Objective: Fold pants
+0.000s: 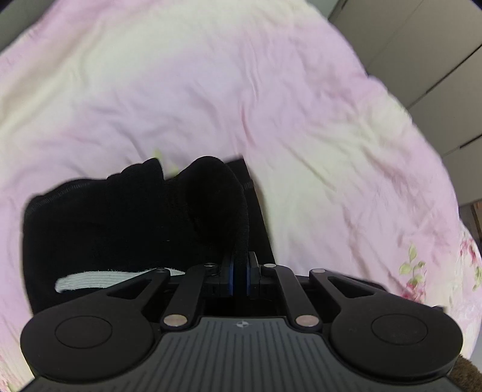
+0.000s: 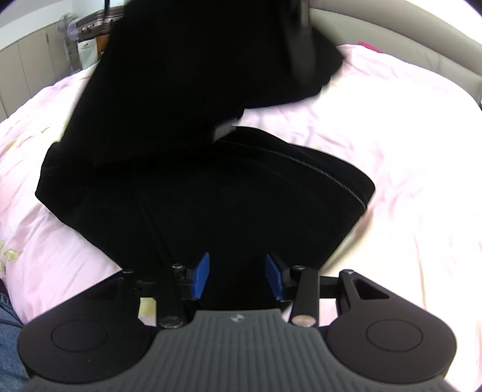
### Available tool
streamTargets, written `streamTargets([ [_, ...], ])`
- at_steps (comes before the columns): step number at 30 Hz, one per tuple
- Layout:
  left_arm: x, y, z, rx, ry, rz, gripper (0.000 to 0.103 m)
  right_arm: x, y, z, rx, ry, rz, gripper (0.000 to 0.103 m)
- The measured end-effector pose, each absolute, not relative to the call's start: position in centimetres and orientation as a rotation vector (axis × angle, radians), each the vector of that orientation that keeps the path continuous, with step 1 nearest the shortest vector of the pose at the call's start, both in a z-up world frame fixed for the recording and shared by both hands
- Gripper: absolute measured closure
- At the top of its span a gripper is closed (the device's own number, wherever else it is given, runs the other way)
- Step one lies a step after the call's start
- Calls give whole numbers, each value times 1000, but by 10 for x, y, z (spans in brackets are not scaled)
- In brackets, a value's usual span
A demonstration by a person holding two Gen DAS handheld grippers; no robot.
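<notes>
Pink bedsheet (image 1: 211, 90) spread wide, black pants (image 2: 211, 187) lay heaped on it, left gripper (image 1: 240, 271) was clamped on a pants fold, right gripper (image 2: 237, 276) stood with jaws apart over the fabric, white label (image 1: 120, 279) bore no legible writing

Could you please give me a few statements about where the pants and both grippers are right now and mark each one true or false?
1. The left gripper is shut on a fold of the black pants. True.
2. The right gripper has its jaws pressed together. False: its blue pads stand apart, with the pants lying below them.
3. The pants lie on a pink bedsheet. True.
4. The pants are light blue. False: they are black.
5. A standing fan shows in the background of the right wrist view. True.
</notes>
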State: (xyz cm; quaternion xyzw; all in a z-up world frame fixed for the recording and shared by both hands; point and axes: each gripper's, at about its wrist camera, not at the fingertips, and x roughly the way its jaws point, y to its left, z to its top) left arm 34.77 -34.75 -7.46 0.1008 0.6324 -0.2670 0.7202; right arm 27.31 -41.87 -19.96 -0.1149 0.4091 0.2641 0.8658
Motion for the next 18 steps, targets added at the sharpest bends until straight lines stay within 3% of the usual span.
streamTargets([
  [2,344,-352,-96,242,1462,-622,89,272,-427,-203,-216,857,551,64],
  [3,343,-353,-103,247,1487,-645,82,273,-428,-204,-206,858,551,64],
  [5,343,-344,-101,171,1505,-697,80,276,-431,-206,-194,861,554,64],
  [8,344,-331,-75,131,1434,-753,57,279,-433,-206,-197,881,534,63],
  [13,340,-282,-38,166,1276,-713,52,262,-427,-184,-146,917,483,63],
  [18,333,-208,-44,201,1158,-612,50,258,-439,-150,-103,952,401,63],
])
